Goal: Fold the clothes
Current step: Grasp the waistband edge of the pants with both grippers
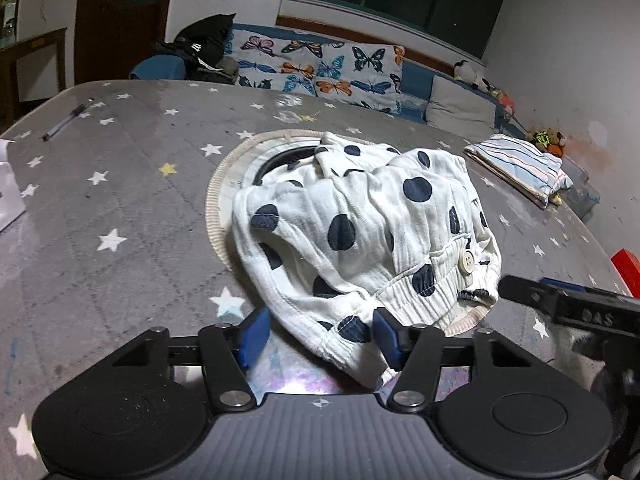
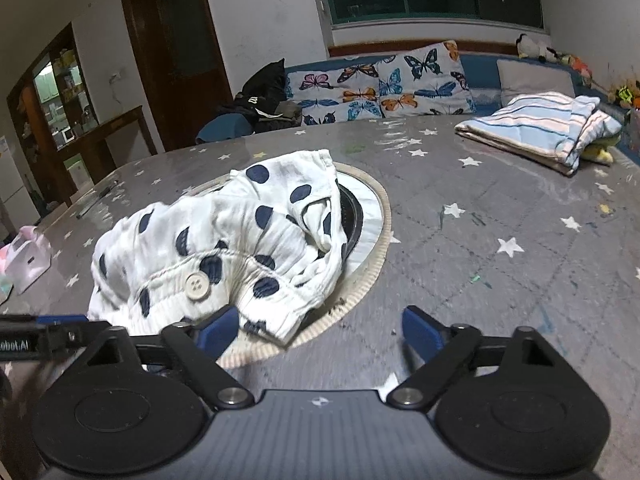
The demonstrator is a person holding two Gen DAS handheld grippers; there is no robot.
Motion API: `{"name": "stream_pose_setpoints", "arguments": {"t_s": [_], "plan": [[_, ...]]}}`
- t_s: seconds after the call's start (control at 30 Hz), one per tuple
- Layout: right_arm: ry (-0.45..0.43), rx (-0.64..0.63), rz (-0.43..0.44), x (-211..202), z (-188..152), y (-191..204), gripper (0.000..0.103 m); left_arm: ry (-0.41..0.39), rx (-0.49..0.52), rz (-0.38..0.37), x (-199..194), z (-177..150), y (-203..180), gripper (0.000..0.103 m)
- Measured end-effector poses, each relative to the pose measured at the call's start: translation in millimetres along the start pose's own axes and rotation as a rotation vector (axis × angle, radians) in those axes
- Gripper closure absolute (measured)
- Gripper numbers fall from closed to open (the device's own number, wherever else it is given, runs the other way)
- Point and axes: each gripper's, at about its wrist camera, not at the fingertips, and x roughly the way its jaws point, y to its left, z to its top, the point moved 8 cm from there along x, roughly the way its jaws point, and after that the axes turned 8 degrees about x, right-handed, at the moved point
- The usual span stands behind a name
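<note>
Star-print worktop (image 1: 120,184) carries crumpled polka-dot shorts (image 1: 360,232). Left tongs (image 1: 320,336) spread around the hem. Right tongs (image 2: 320,332) gape, holding nothing.

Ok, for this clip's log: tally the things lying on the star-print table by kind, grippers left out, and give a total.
Polka-dot garment, crumpled over the round mat: 1
Striped folded cloth: 1
Round mat: 1
Pen: 1
Pink-and-white box: 1
Red item at the edge, kind unclear: 1
Total: 6
</note>
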Motion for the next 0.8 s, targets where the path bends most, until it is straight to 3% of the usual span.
{"name": "stream_pose_setpoints", "arguments": {"t_s": [0.07,0.13,0.37,0.5,0.57,0.63,0.8], "plan": [[0.008,0.013,0.002,6.5,2.4,-1.0,0.023,0.002,-0.004,0.000,2.1,0.9,1.1,0.044],[0.020,0.033,0.012,15.1,5.0,-1.6,0.034,0.005,-0.007,0.000,4.2,1.9,2.3,0.044],[0.034,0.036,0.038,28.1,7.9,2.6,0.049,0.014,-0.019,0.000,11.5,5.1,6.2,0.045],[0.040,0.034,0.055,31.6,7.6,5.4,0.069,0.011,-0.022,-0.019,12.7,4.5,4.9,0.045],[0.044,0.036,0.053,31.7,7.5,6.8,0.076,0.010,-0.023,-0.028,13.3,4.2,4.3,0.054],[0.041,0.040,0.055,30.9,7.7,5.9,0.084,0.009,-0.024,-0.038,13.9,3.9,3.6,0.073],[0.020,0.048,0.070,23.3,10.8,5.8,0.093,-0.002,-0.020,-0.047,12.0,4.0,2.8,0.096]]}}
